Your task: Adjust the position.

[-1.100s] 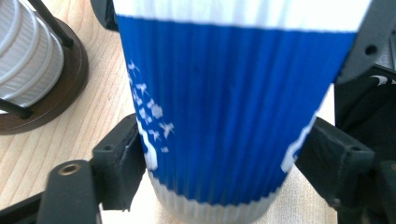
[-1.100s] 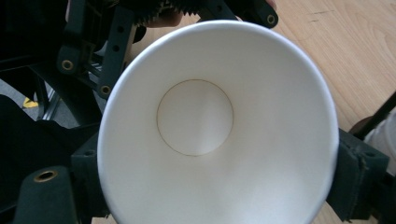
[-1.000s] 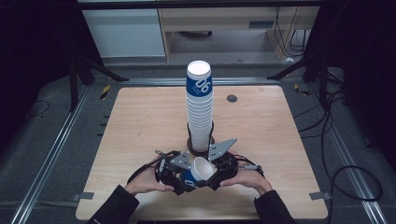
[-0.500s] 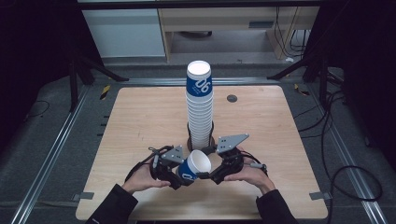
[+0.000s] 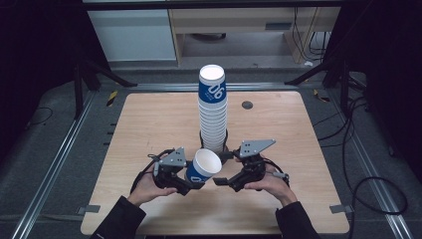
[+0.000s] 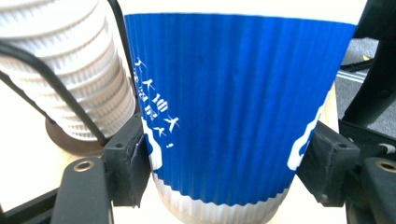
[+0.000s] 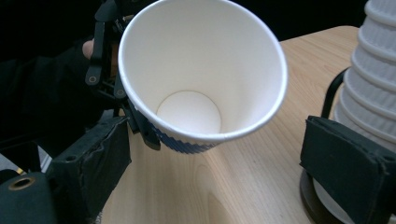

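Note:
A blue ribbed paper cup (image 5: 203, 168) with a white inside is tilted, its mouth towards the right. My left gripper (image 5: 195, 180) is shut on it; in the left gripper view both pads (image 6: 130, 165) press the cup's (image 6: 233, 107) lower sides. My right gripper (image 5: 219, 182) is open just right of the cup. Its jaws have just swung wide and eased in a little, with nothing between them. The right gripper view looks into the empty cup (image 7: 201, 70) beyond my right gripper (image 7: 215, 172). A tall stack of cups (image 5: 213, 109) stands behind in a black wire holder (image 5: 226, 145).
The wooden table (image 5: 149, 124) has bare room left and right of the stack. A small dark round disc (image 5: 247, 104) lies at the back right. Metal rails (image 5: 59, 164) and cables (image 5: 358, 184) run on the floor beside the table.
The right gripper has opened, let go of the cup and drawn off to the right. The left gripper has lifted the cup slightly and tilted it.

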Motion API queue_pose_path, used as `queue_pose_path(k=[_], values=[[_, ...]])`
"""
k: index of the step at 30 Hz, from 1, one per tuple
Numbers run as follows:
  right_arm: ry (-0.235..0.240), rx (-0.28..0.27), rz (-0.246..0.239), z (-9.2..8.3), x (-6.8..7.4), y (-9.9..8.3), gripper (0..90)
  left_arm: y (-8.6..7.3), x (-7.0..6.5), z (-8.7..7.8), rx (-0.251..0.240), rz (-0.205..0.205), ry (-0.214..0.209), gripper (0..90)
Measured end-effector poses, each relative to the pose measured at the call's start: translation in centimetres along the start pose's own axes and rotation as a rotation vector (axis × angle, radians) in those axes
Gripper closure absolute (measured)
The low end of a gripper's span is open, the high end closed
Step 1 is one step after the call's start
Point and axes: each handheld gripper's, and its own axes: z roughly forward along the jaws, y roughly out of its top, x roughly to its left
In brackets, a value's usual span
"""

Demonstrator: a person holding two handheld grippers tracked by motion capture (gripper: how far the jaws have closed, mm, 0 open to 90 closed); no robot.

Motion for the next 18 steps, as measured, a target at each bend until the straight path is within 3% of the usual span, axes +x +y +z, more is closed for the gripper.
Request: queue_pose_path(k=[7, 18], values=[[0.036, -0.022, 0.010, 0.5, 0.5, 0.2, 9.0, 0.4, -0.9, 0.7, -0.028, 0.016, -0.021, 27.5], [0.079, -0.026, 0.020, 1.6, 0.9, 0.1, 12.2, 0.5, -1.6, 1.7, 0.000, 0.037, -0.027, 27.6]])
